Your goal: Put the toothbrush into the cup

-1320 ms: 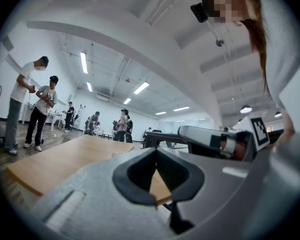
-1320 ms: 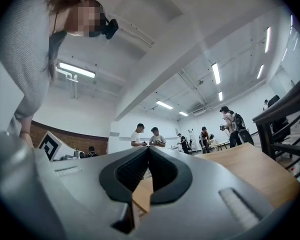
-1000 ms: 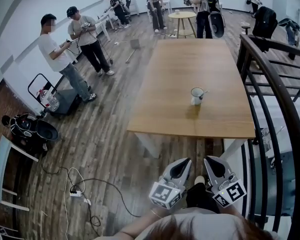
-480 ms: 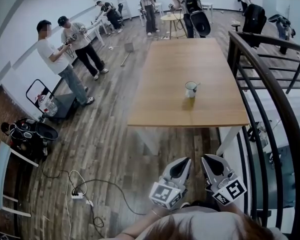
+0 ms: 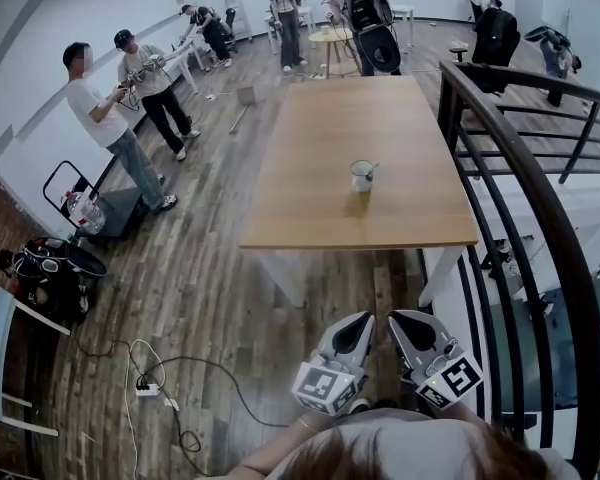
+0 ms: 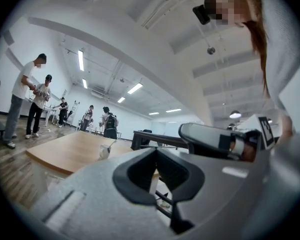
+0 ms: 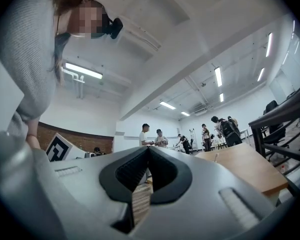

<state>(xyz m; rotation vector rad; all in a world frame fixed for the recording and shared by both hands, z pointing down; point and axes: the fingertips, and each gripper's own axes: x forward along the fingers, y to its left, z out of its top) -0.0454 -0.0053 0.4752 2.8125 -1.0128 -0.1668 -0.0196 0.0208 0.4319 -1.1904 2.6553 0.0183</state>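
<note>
A white cup (image 5: pixel 361 176) stands on the long wooden table (image 5: pixel 310 218), towards its near right part. The toothbrush (image 5: pixel 373 165) leans inside it with its end over the rim. In the left gripper view the cup (image 6: pixel 104 151) is small and far ahead. Both grippers hang close to my body, well short of the table. My left gripper (image 5: pixel 365 318) and right gripper (image 5: pixel 395 316) sit side by side over the floor, each shut with nothing between the pads. The jaw tips also meet in the left gripper (image 6: pixel 156 150) view and the right gripper (image 7: pixel 149 148) view.
A black metal railing (image 5: pixel 500 158) curves along the right side. Several people (image 5: pixel 105 128) stand at the left wall and at the far end. A cart (image 5: pixel 80 203), a black bag (image 5: pixel 50 263) and a power strip with cables (image 5: pixel 148 388) lie on the floor at left.
The table and cup have shrunk and slid towards the upper left of the head view as I back away. Both grippers keep their place near my body and stay shut.
</note>
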